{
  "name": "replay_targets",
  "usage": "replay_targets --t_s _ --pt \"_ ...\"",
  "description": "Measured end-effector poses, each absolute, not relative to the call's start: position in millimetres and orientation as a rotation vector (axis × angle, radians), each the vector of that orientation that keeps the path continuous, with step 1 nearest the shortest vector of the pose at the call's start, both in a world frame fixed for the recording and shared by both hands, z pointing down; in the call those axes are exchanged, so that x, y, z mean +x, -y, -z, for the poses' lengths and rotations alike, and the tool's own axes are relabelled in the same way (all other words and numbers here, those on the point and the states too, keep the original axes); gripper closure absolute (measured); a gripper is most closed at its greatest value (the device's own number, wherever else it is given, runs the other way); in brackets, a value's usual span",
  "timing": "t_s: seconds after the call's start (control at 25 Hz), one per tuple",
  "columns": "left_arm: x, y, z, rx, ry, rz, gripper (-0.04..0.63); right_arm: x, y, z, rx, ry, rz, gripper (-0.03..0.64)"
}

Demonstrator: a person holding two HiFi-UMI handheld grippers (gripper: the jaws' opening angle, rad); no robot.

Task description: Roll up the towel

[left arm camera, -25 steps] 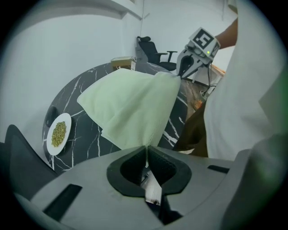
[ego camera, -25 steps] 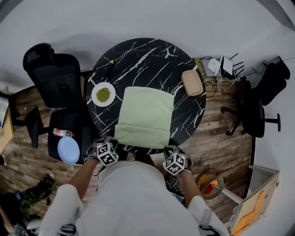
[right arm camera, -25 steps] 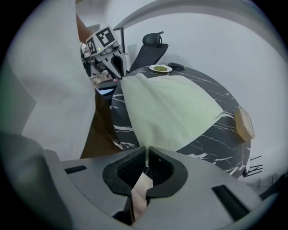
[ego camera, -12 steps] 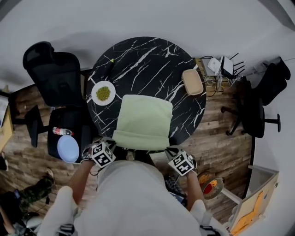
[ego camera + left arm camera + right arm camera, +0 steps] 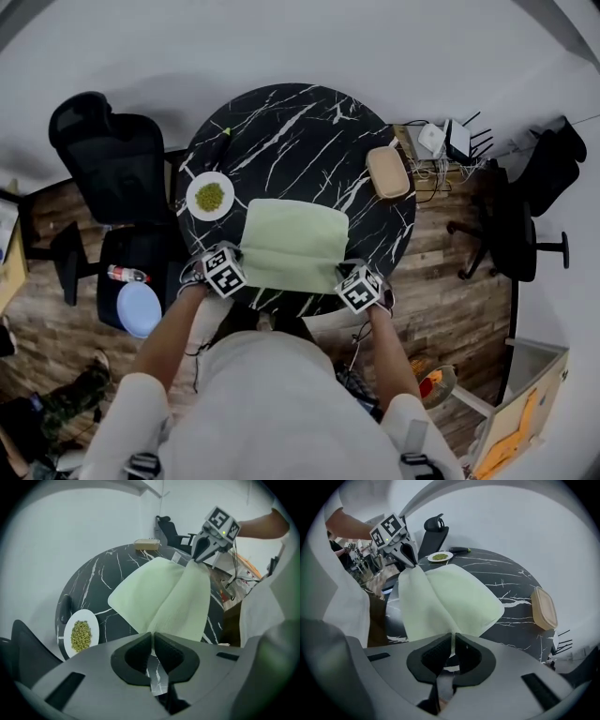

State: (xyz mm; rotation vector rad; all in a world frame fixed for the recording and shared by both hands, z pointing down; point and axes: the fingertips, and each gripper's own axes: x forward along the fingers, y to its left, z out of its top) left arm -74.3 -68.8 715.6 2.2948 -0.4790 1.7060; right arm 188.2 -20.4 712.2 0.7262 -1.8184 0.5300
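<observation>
Towel [image 5: 292,246], pale green, lies across the lower middle of the black marble table [image 5: 281,122]. Its near edge is now lifted off the tabletop and carried up the frame, so in the head view the cloth looks shorter than it did a second ago, when that edge sat at the table's lower rim. The left gripper [image 5: 240,269] is clenched on the lower left corner and the right gripper [image 5: 343,276] on the lower right corner. Each gripper view shows a thin fold of cloth pinched between jaws that are all but closed. Both have come from below the rim to over the tabletop, holding the edge between them with a slight sag in the middle. This looks like the start of the first turn: the raised edge seems ready to be laid over the flat part, and nothing is rolled yet. The plate [image 5: 210,196] of green beans sits near the towel's upper left corner without touching it, and the tan box [image 5: 388,172] at the upper right stands clear.
</observation>
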Motion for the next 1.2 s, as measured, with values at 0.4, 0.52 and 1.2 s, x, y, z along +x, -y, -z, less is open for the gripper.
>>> replay_targets --t_s 0.4,0.52,1.2 --pt "-71 92 -736 2.268 0.660 -1.657 0.510 199 44 -736 0.901 1.732 -0.442 0.531" --pt "-78 99 -719 2.298 0.757 -1.527 0.422 208 49 -714 1.010 1.780 -0.376 0.474" --pt "-93 -9 -746 2.471 0.462 -1.756 0.424 174 -52 -741 0.652 1.817 -0.100 0.507"
